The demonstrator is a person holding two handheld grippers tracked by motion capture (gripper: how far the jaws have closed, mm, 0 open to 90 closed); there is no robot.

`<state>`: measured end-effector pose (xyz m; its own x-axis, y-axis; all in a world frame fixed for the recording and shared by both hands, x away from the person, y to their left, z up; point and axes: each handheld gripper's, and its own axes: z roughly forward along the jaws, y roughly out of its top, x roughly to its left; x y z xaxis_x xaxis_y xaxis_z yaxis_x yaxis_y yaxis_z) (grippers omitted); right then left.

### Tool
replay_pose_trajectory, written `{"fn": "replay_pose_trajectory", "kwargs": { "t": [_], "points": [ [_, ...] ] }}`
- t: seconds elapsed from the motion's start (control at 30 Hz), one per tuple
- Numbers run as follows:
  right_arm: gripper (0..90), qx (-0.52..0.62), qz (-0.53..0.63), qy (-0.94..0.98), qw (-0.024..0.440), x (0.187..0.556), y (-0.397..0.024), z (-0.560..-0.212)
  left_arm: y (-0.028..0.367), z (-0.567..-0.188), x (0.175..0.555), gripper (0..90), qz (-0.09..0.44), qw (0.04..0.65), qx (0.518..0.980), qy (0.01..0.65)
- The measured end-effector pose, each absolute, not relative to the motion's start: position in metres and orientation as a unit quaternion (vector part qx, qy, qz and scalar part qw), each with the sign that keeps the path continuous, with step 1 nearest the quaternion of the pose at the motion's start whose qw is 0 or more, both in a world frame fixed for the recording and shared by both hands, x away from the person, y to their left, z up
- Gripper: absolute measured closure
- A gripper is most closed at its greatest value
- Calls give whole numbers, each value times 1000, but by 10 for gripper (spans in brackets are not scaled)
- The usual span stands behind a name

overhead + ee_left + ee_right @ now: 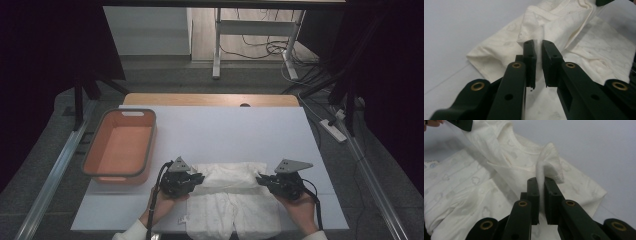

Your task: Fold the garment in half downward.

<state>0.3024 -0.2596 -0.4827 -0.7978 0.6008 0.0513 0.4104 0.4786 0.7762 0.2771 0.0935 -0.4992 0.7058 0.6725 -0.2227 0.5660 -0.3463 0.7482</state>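
Both claws pinched on the cream baby garment (pixel 231 192) at the bench (pixel 225 130) near edge. Left claw (pixel 538 47) clamps a fold on its side, right claw (pixel 541 182) clamps cloth at the neckline. Fold looks just begun: upper part bunched, legs flat. Orange basket (pixel 120 145) (left, well apart) is empty, so packing is left.

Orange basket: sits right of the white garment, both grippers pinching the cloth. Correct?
Not quite. In the high view the orange basket sits left of the white garment, not right. The left gripper and right gripper do both pinch the cloth.
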Motion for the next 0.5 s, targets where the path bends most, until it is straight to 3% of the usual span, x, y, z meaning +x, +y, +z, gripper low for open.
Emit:
{"fn": "replay_pose_trajectory", "kwargs": {
  "t": [0.27,0.4,0.5],
  "points": [
    [807,290,413,855,119,295,-261,-482,97,-499,273,755,59,429,817,382],
    [591,294,427,844,134,293,-264,-477,101,-496,274,555,66,437,809,388],
    [500,305,440,833,140,293,-267,-473,106,-492,277,479,74,443,800,397]
  ]
}}
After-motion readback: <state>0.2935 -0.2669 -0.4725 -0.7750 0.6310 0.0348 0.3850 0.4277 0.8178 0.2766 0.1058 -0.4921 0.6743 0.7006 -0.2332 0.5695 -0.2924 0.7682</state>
